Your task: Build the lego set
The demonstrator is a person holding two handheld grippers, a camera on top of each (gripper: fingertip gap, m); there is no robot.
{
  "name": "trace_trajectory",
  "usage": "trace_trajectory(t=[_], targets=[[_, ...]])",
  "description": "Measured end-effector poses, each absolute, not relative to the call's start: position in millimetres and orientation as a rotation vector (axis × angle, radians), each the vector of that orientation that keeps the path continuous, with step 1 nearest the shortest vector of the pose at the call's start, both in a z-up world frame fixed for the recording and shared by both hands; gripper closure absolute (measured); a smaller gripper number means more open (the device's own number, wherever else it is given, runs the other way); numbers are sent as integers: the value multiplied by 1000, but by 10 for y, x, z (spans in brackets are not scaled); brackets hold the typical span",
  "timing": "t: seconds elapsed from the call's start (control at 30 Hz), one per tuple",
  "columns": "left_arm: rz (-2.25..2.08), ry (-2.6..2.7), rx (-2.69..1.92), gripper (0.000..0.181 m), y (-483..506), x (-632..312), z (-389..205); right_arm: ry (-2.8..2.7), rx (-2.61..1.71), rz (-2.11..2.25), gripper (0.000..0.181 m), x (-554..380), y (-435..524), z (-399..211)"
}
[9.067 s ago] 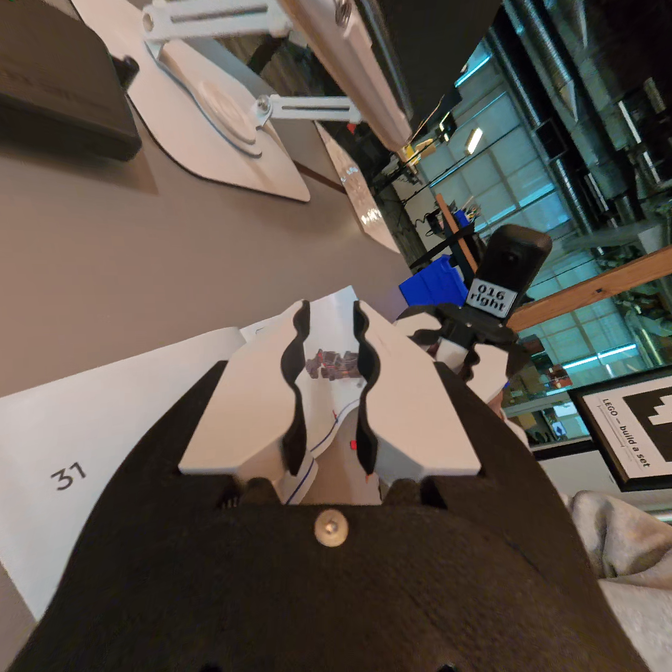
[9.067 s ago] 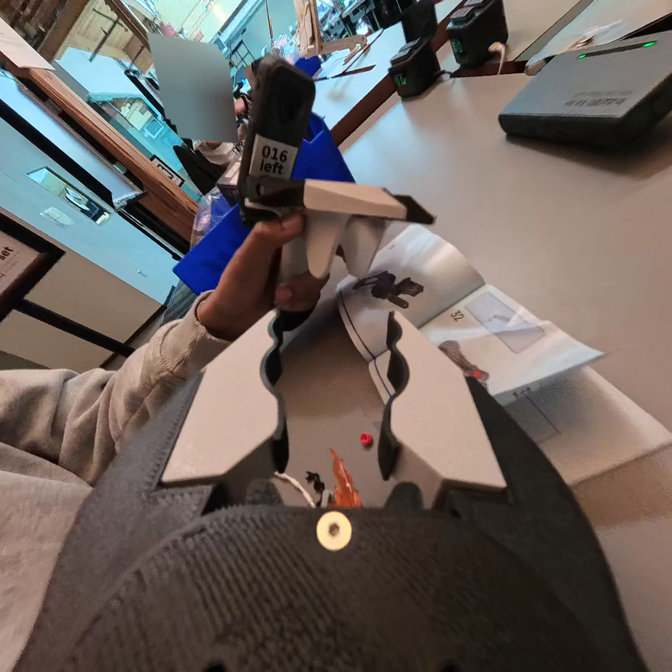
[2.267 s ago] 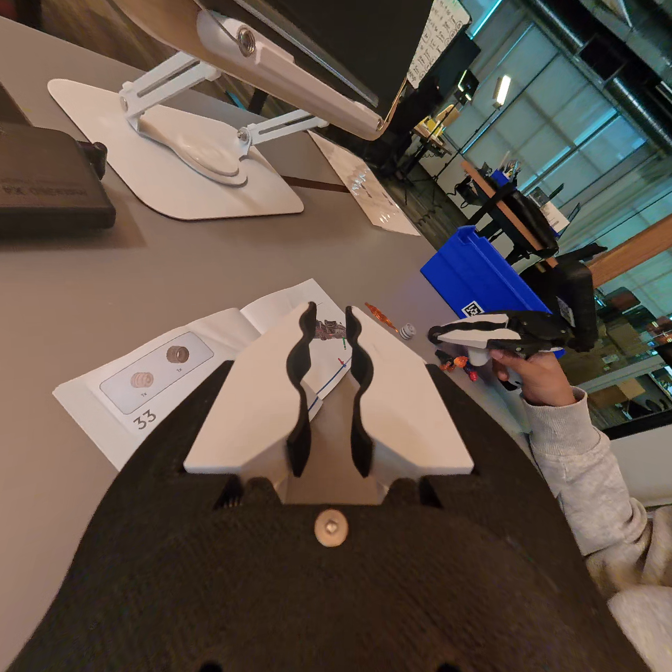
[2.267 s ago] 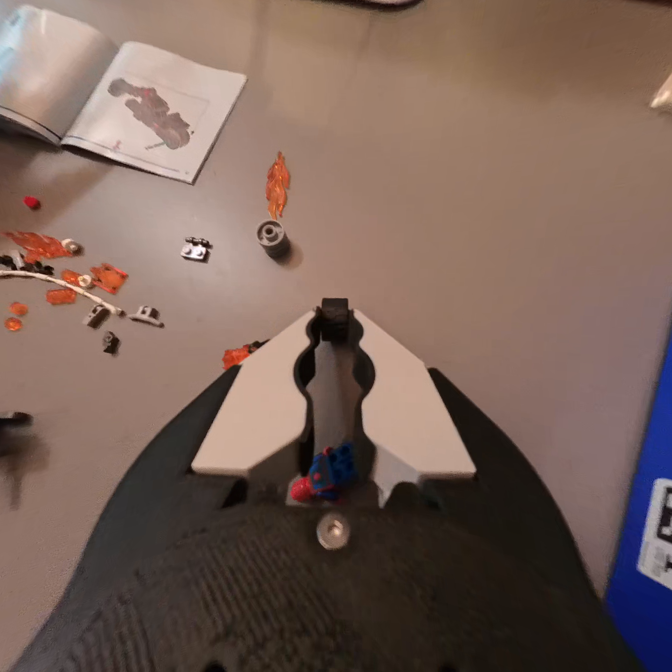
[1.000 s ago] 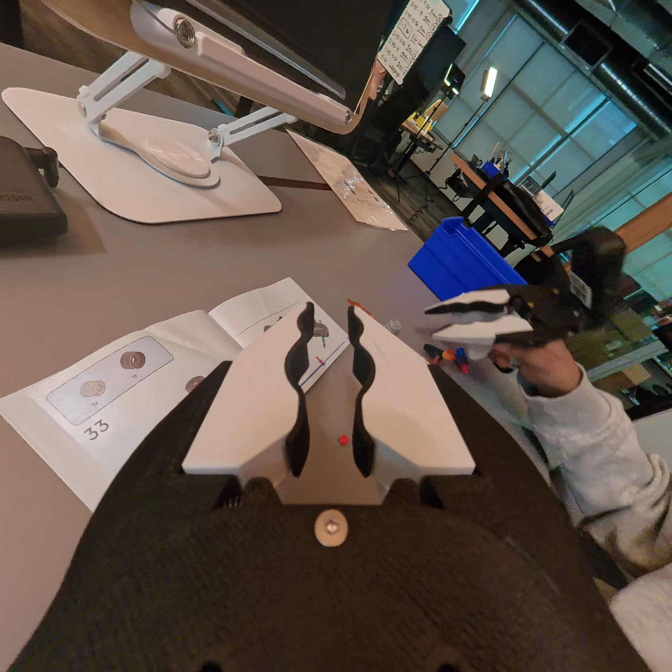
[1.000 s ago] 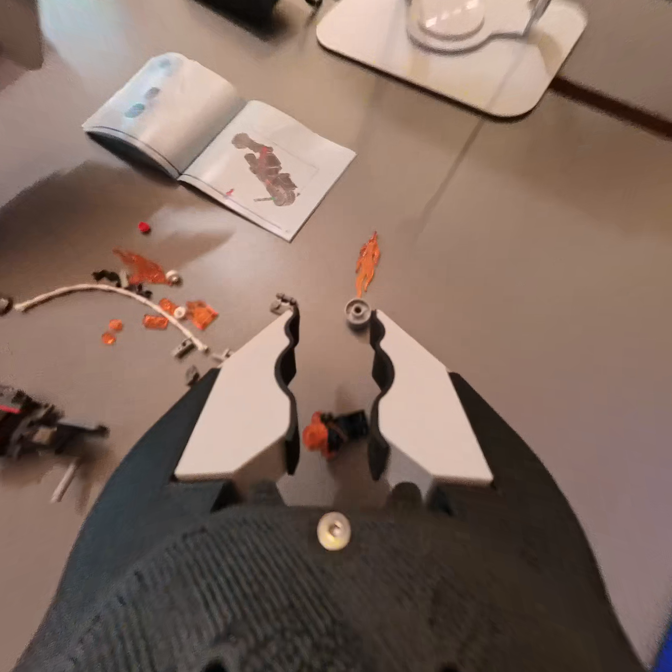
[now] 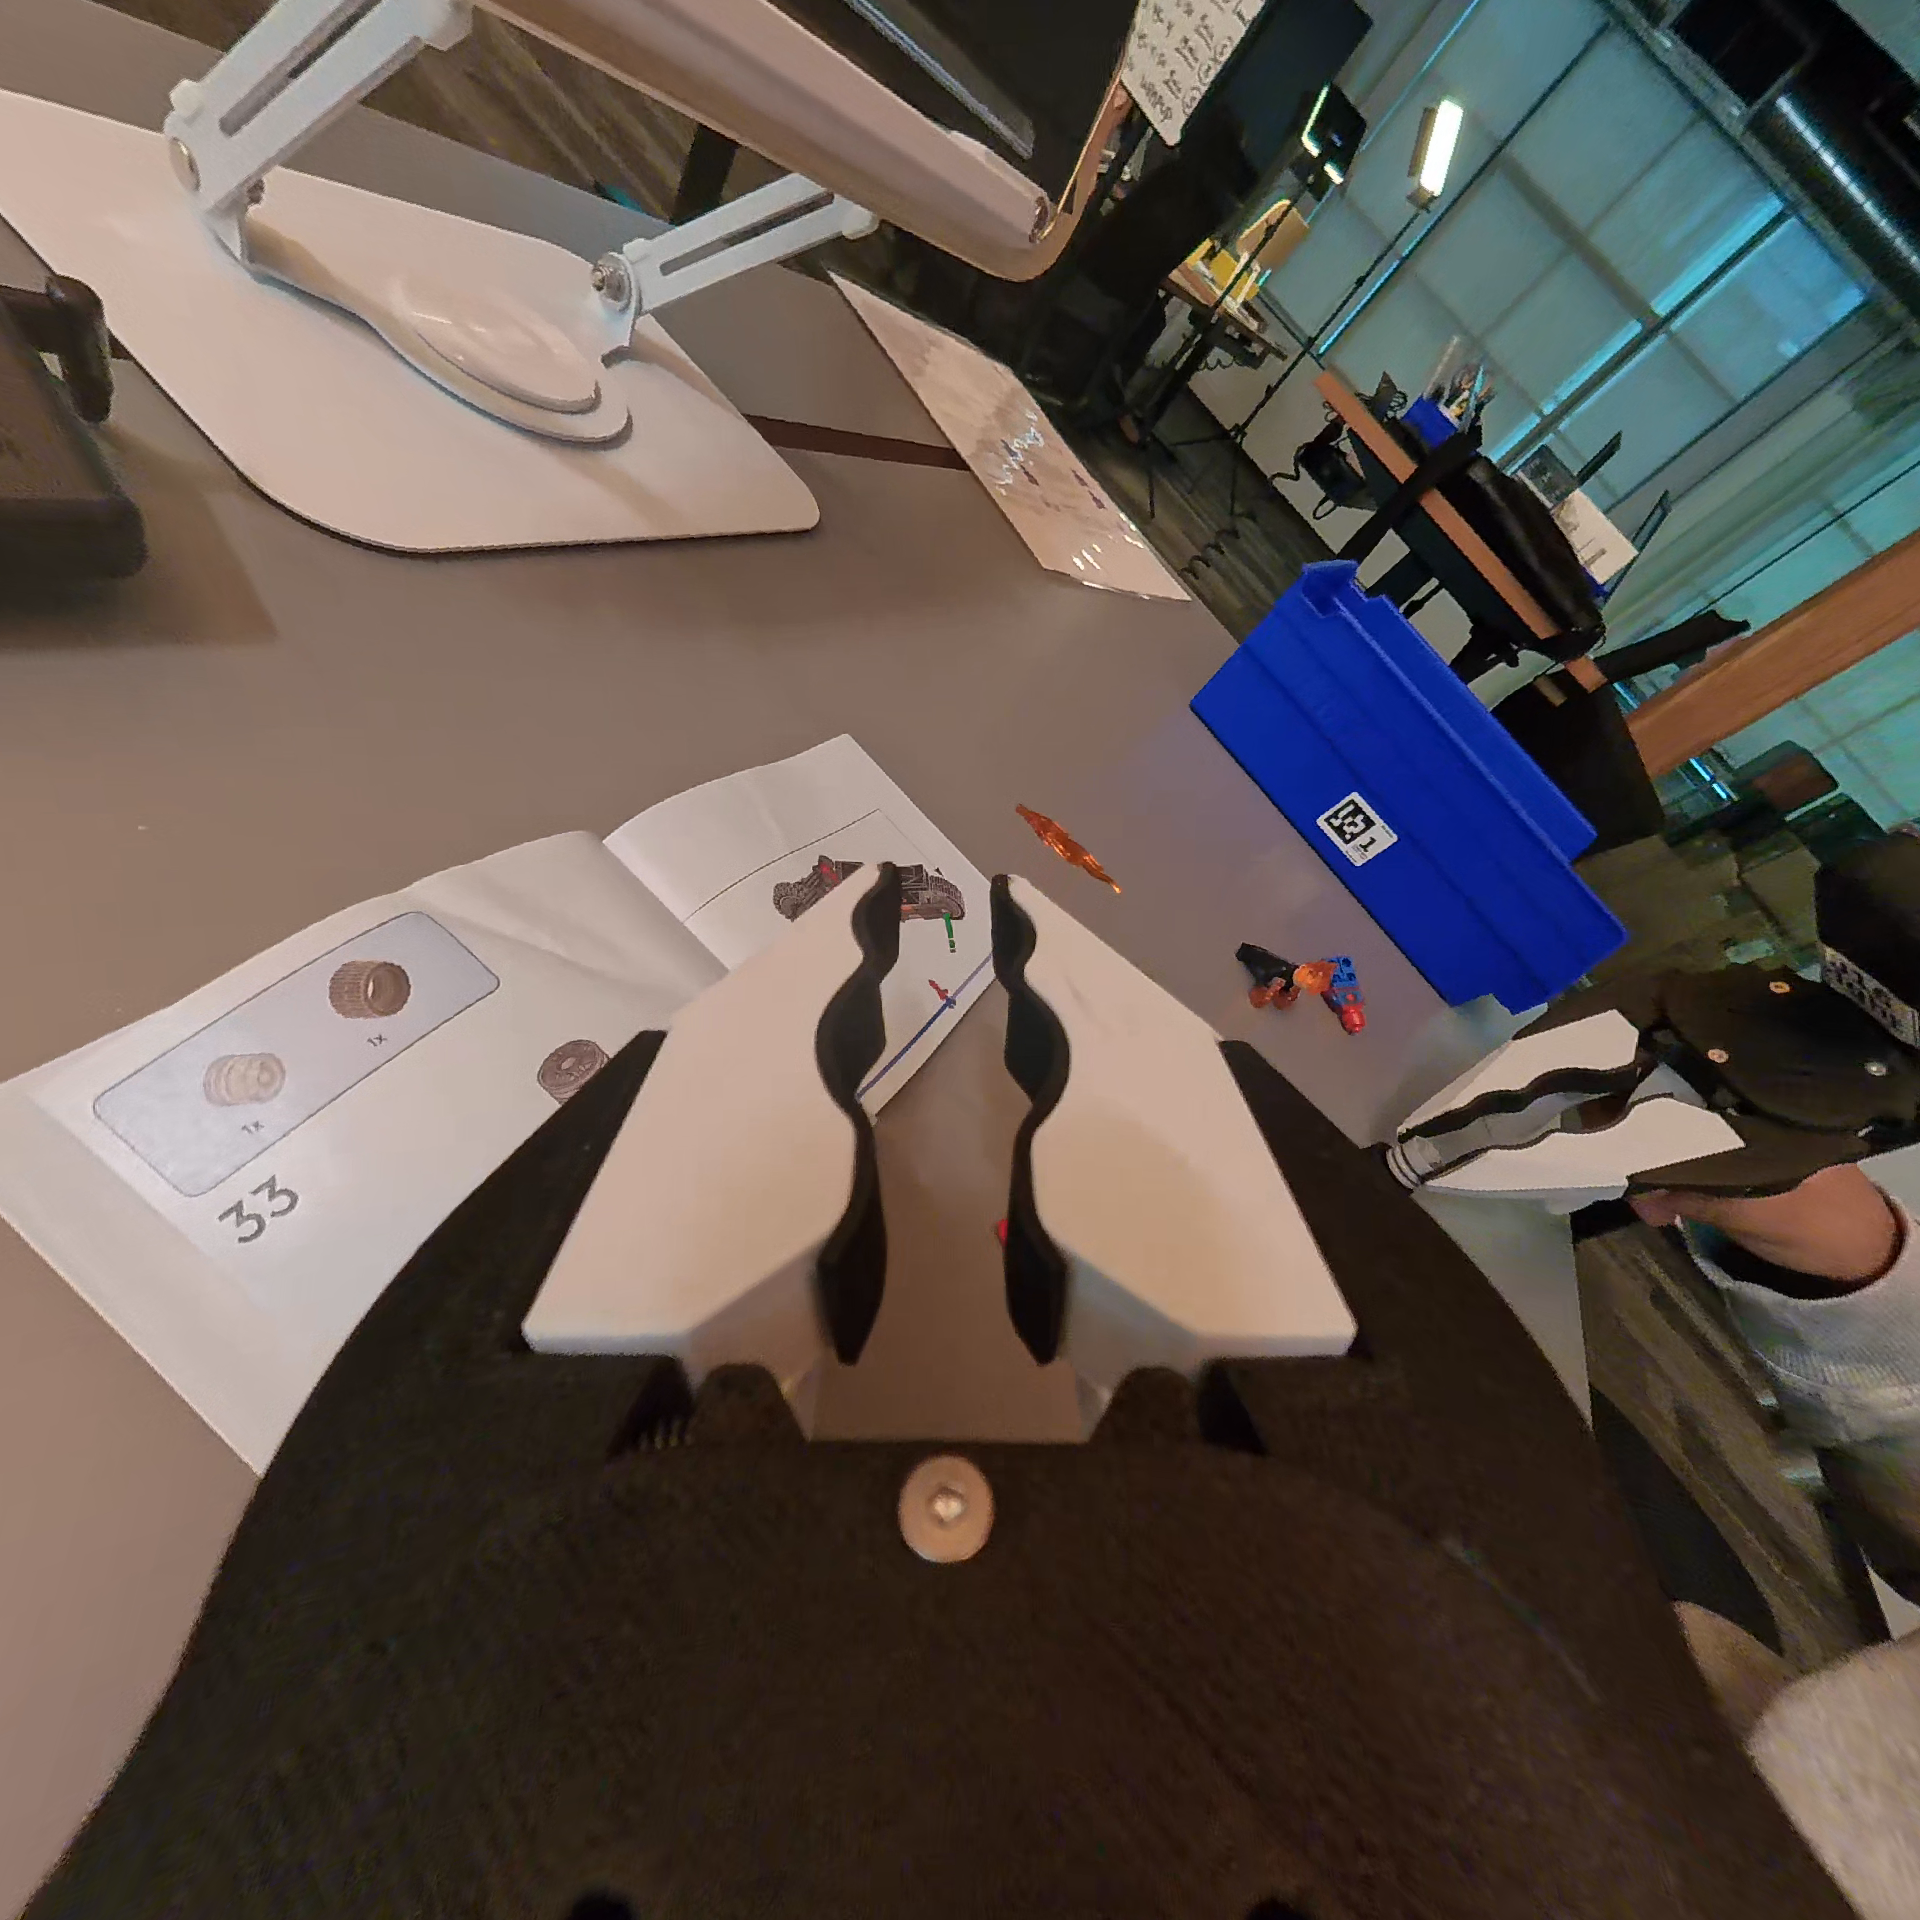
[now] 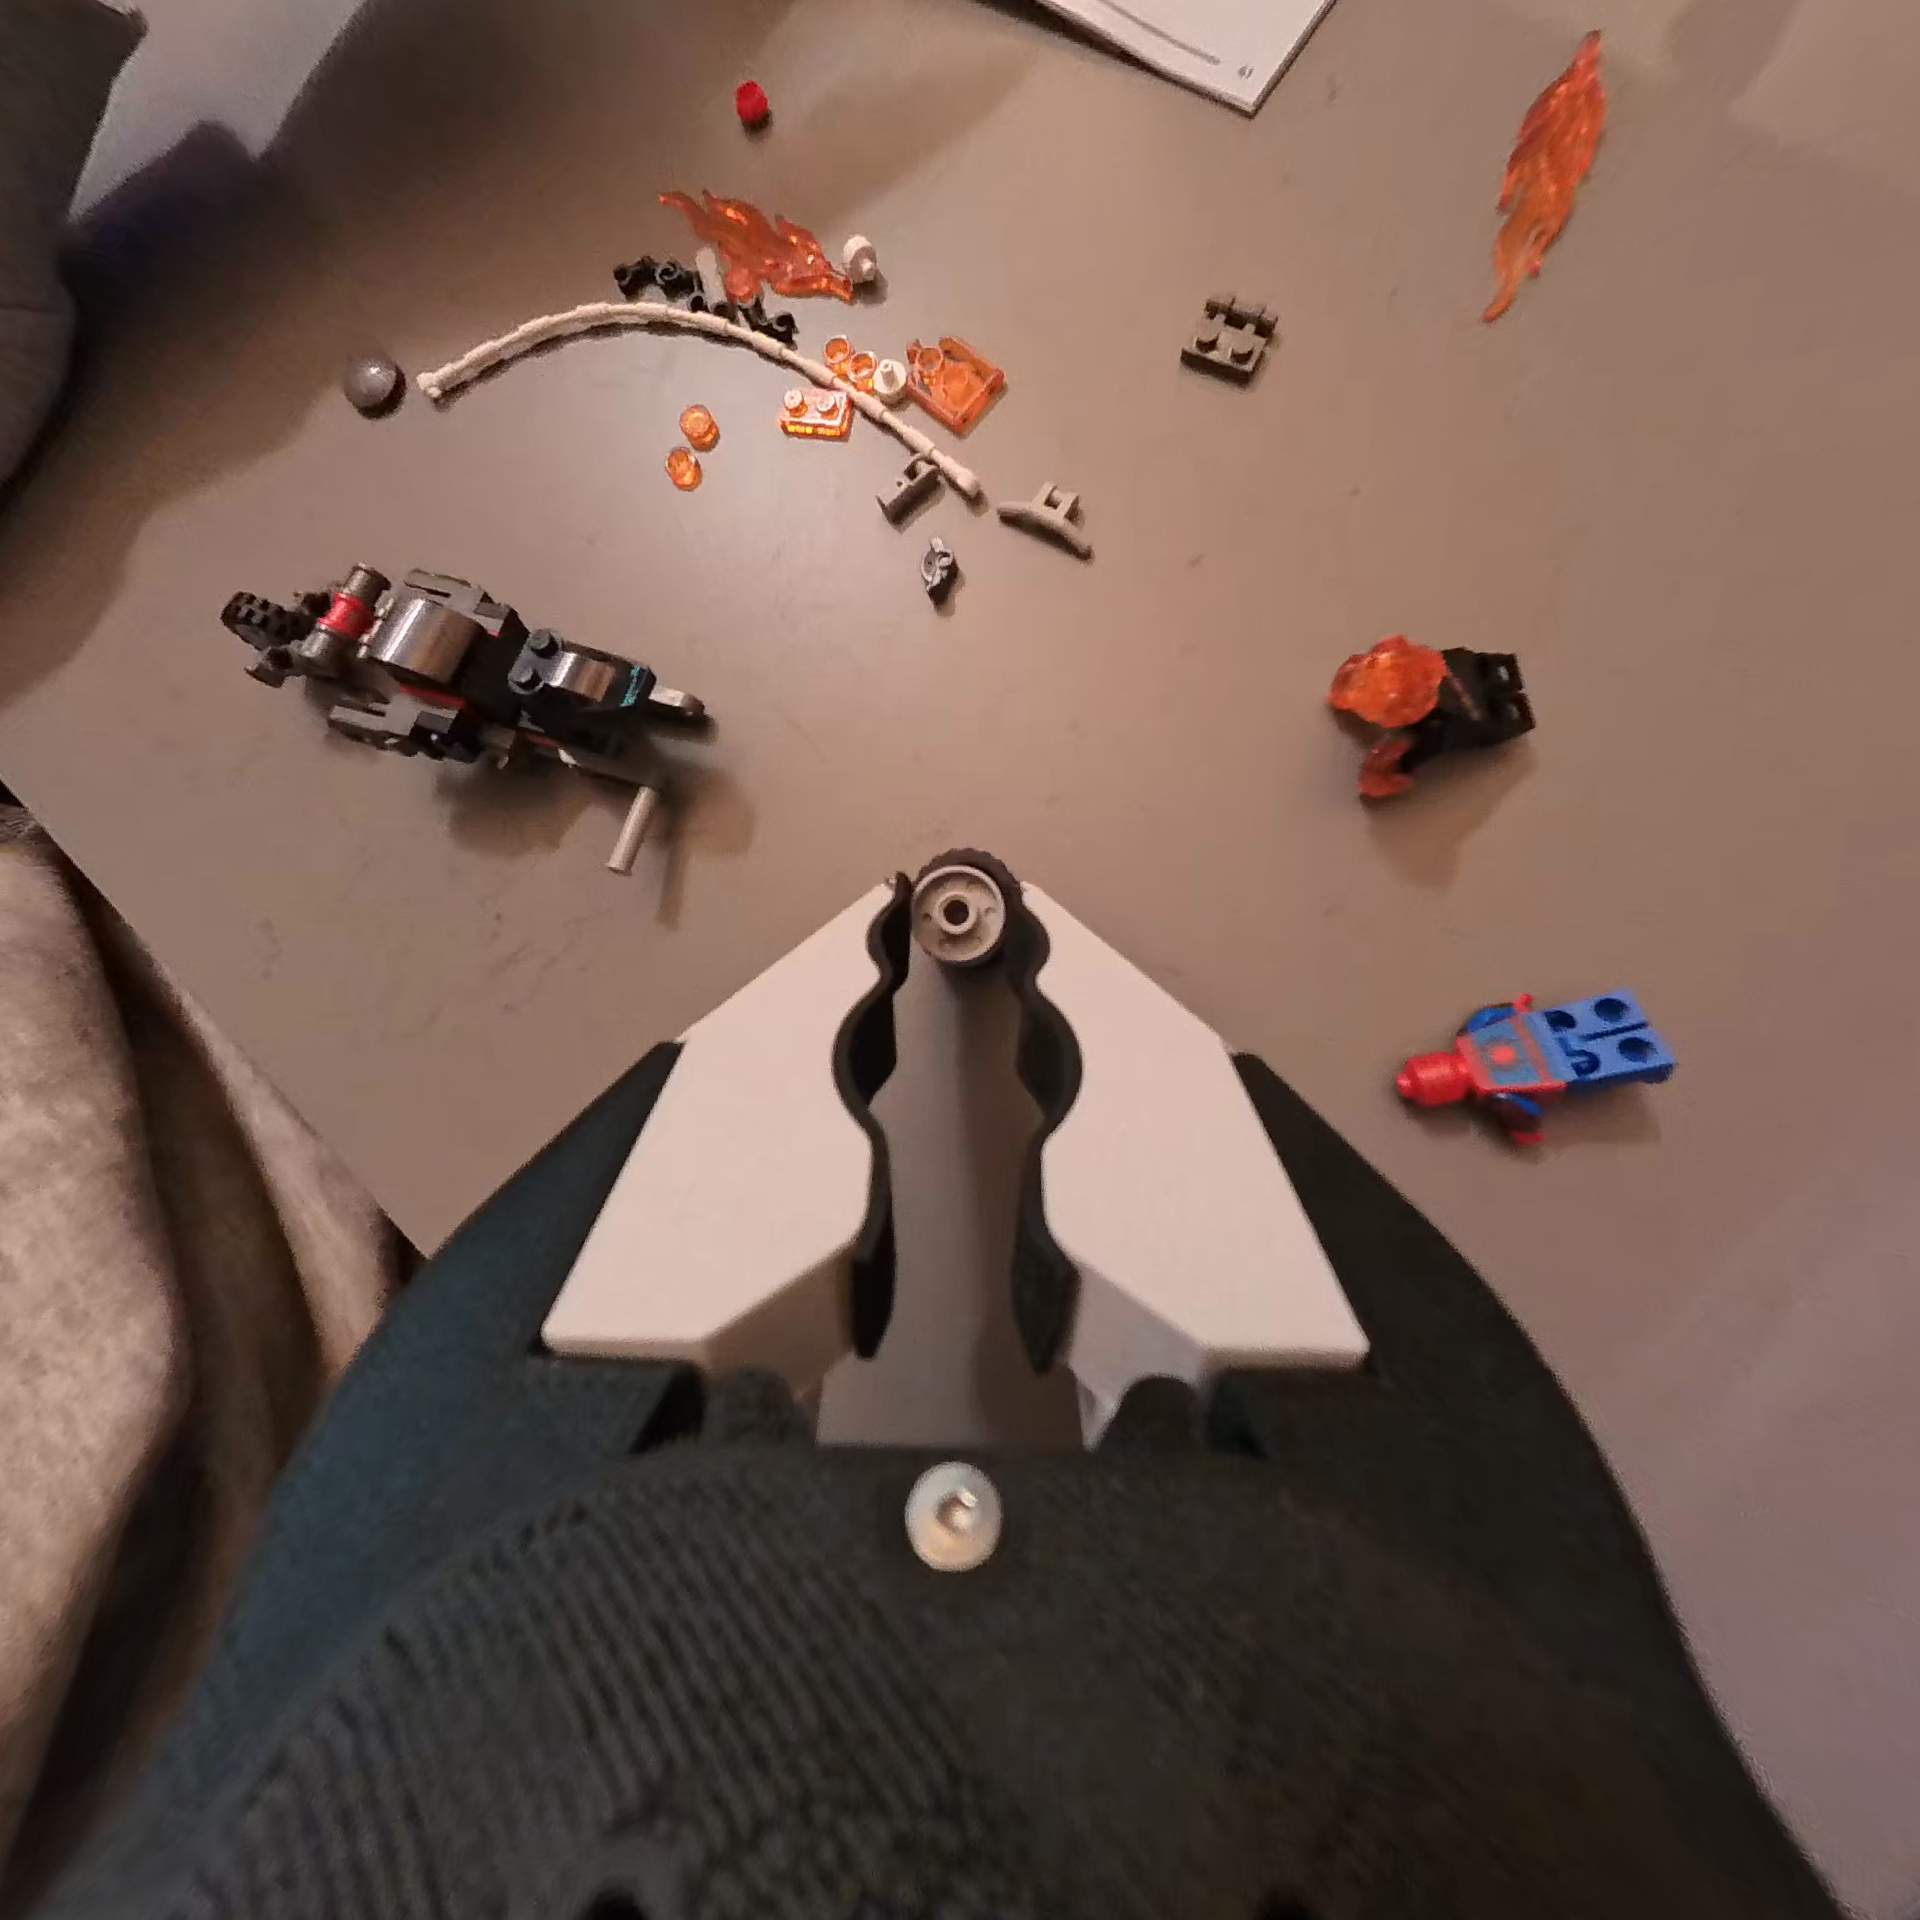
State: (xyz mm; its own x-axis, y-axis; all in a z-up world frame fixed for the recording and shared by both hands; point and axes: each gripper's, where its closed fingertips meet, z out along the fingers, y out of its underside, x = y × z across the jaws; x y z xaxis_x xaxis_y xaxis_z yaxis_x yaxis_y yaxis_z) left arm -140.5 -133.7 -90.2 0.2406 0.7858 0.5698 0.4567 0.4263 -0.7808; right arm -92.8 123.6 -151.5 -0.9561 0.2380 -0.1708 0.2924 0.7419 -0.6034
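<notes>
Clamping a grey wheel (image 8: 957,914) at its tips, our right gripper (image 8: 957,920) hangs above the desk (image 8: 1558,520), the wheel's hub axis facing the camera. Our left gripper (image 7: 940,894) hovers, jaws apart and empty, over the open booklet (image 7: 312,1039). Left of the wheel lies the dark bike (image 8: 457,675), long axis running left-right. A blue bin (image 7: 1403,779) stands at the desk's edge. A second ago the right gripper was open above the wheel.

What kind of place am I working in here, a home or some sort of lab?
Most likely a shared workshop or lab, not a home: tall industrial windows and exposed ductwork behind, a blue parts bin with a coded tag, and further workbenches beyond this grey table.
</notes>
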Motion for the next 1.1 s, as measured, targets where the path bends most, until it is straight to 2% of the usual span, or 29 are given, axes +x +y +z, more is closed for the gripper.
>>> trace_trajectory(t=[0.6, 1.1], targets=[[305, -1402, -1213, 165, -1305, -1412, -934, 2850, 445, -1077, 165, -949, 1166, -1538], [291, -1428, -1208, 165, -1338, -1425, -1022, 2807, 402, -1423, 165, -949, 1186, -1541]])
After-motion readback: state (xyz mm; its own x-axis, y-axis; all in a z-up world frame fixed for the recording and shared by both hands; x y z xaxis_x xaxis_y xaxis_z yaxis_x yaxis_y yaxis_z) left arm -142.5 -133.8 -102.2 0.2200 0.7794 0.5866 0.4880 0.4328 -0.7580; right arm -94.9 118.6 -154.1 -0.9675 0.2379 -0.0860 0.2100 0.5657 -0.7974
